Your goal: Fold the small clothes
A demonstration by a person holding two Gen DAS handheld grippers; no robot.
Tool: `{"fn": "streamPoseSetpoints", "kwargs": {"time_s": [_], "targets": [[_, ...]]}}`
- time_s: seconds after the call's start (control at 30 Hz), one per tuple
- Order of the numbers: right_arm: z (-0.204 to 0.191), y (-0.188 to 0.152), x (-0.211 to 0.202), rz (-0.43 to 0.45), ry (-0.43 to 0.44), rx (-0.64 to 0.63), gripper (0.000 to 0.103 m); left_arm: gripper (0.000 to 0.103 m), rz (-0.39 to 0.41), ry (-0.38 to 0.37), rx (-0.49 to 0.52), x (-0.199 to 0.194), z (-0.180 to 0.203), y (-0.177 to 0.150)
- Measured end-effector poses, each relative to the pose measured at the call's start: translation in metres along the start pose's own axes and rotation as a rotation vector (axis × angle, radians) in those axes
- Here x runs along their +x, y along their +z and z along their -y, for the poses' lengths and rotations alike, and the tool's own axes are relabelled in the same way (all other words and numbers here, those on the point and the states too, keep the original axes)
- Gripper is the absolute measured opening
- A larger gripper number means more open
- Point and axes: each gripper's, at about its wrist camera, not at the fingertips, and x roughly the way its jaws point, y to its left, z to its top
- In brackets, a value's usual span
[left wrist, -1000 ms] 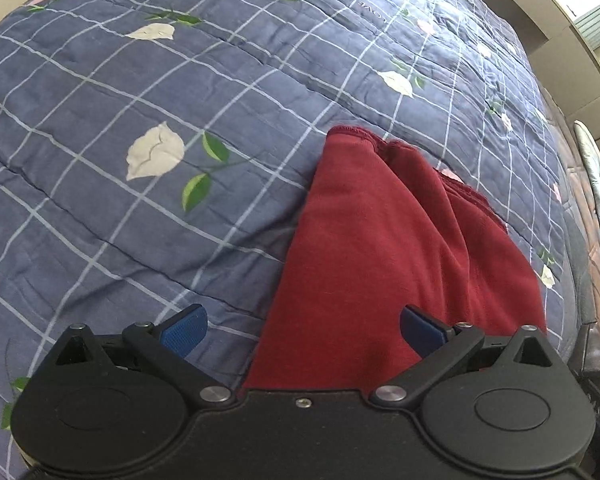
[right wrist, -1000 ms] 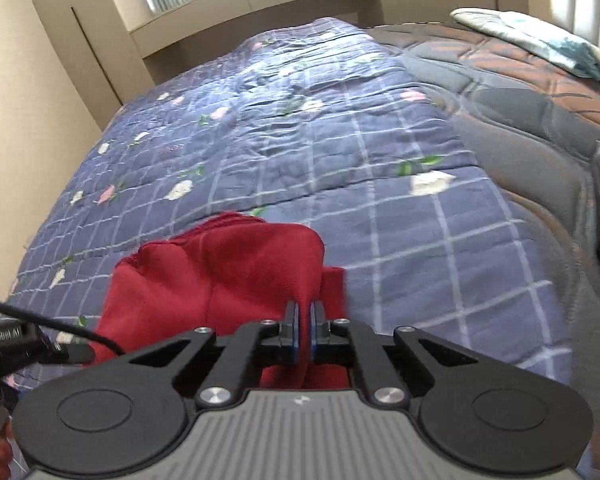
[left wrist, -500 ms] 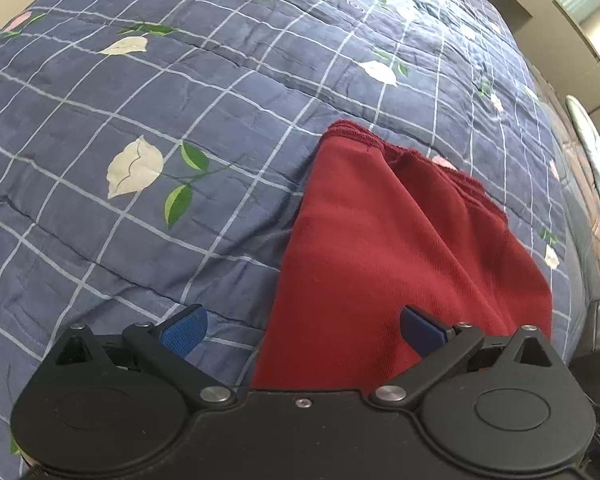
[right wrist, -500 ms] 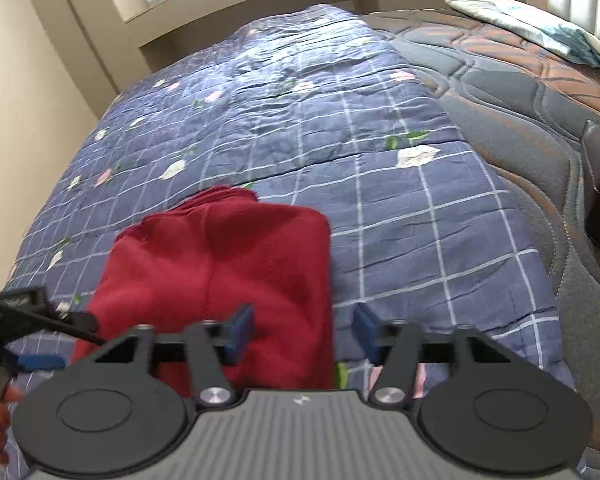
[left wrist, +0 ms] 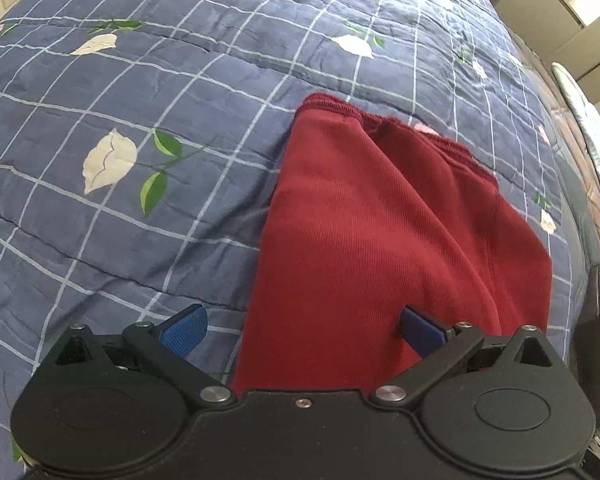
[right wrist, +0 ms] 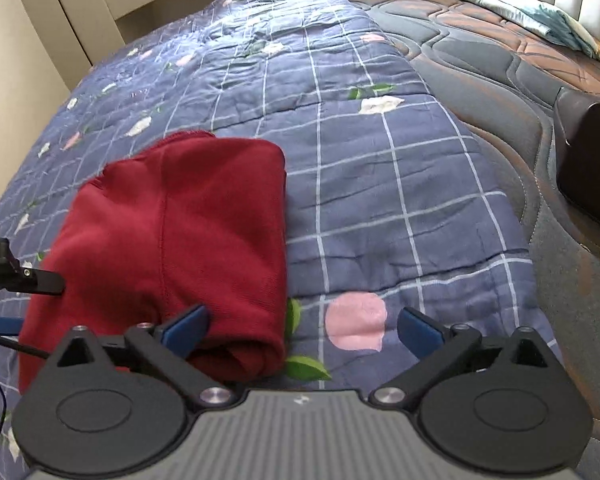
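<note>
Right claw (right wrist: 302,330) now opening; garment (right wrist: 172,248) lengthwise away.

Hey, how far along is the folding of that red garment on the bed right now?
Done: the dark red knit garment lies doubled into a compact bundle on the blue checked floral quilt.

In hand: nothing. The right claw is opening over the bundle's near corner, gripping nothing; the left claw stands open above the fabric.

Left: the far hems look uneven, so perhaps a tidy-up. No other clothes are visible.
</note>
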Motion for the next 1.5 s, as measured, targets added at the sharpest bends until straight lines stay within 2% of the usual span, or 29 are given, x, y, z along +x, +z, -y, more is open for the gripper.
{"fn": "streamPoseSetpoints", "kwargs": {"time_s": [0.3, 0.37, 0.47, 0.63, 0.73, 0.97, 1.03, 1.23, 1.5], "targets": [[-0.004, -0.004, -0.006, 0.005, -0.051, 0.003, 0.103, 0.102, -0.026, 0.004, -0.012, 0.005, -0.005, -0.007], [-0.007, -0.004, -0.019, 0.064, -0.005, 0.001, 0.103, 0.102, -0.029, 0.005, -0.014, 0.005, -0.006, -0.008], [-0.019, -0.003, -0.024, 0.097, 0.058, -0.05, 0.103, 0.102, -0.022, -0.002, -0.024, 0.003, -0.01, -0.011], [-0.037, -0.006, -0.007, 0.015, 0.081, -0.145, 0.103, 0.102, -0.03, 0.009, -0.052, 0.001, -0.013, -0.016], [-0.034, -0.015, 0.0, -0.014, 0.036, -0.163, 0.103, 0.102, -0.034, 0.009, -0.063, -0.001, -0.013, -0.02], [-0.007, -0.021, -0.003, -0.022, -0.018, -0.105, 0.103, 0.102, -0.047, -0.007, -0.081, 0.001, -0.019, -0.031], [-0.003, -0.021, -0.004, -0.034, -0.057, -0.094, 0.103, 0.102, -0.048, -0.007, -0.078, 0.0, -0.02, -0.032], [0.015, -0.033, -0.009, -0.103, -0.058, 0.026, 0.103, 0.102, -0.063, 0.025, -0.035, -0.004, -0.014, -0.032], [0.013, -0.052, -0.012, -0.18, -0.048, 0.03, 0.103, 0.102, -0.082, 0.022, 0.009, -0.008, -0.01, -0.04]]}}
